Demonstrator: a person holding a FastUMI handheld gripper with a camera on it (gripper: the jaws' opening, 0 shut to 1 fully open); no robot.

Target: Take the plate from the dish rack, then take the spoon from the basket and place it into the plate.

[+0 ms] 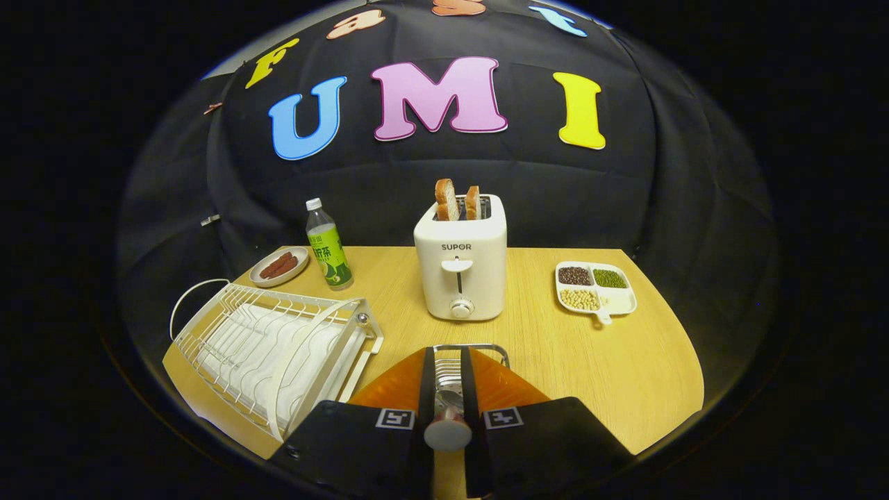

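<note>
The fingers [448,410] are drawn close together and pinch the spoon [448,429] by its handle over the wire basket [472,349], the bowl hanging down between them. The plate cannot be made out, neither in the white dish rack [278,347] to the left nor on the tabletop [590,361], so I judge the spoon may have nowhere to land. The gripper points level towards the toaster [461,267]; tilted, the spoon could slip out.
</note>
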